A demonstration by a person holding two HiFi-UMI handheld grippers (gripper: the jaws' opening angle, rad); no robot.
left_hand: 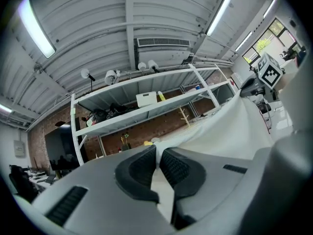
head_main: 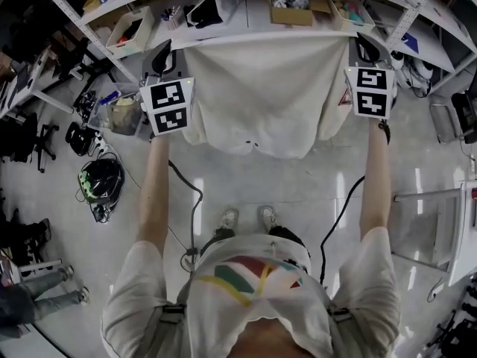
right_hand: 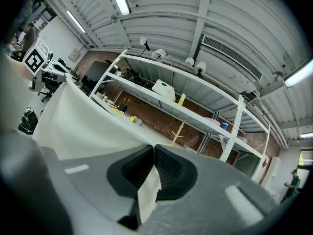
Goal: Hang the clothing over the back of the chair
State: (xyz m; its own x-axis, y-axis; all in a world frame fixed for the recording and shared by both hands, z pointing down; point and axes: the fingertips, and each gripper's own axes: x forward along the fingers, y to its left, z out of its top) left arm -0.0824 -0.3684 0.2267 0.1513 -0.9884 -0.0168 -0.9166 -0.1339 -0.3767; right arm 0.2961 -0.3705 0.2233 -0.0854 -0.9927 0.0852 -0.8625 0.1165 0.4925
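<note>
A cream garment (head_main: 268, 95) hangs spread out in front of me, held up by its two top corners. My left gripper (head_main: 160, 57) is shut on the left corner and my right gripper (head_main: 365, 51) is shut on the right corner. In the left gripper view the black pads (left_hand: 139, 168) pinch a fold of the cloth (left_hand: 230, 131), which stretches away to the right. The right gripper view shows its gripper (right_hand: 152, 168) pinching the cloth (right_hand: 78, 121), with a small flap sticking out below the pads. Both grippers point level toward the shelving. No chair back can be made out.
A white shelf rack (head_main: 246, 24) with boxes and bags stands right behind the garment. On the floor at the left lie a dark helmet (head_main: 100, 179) and cables, with black office chairs (head_main: 30, 136) beyond. A white metal frame (head_main: 440, 222) stands at the right.
</note>
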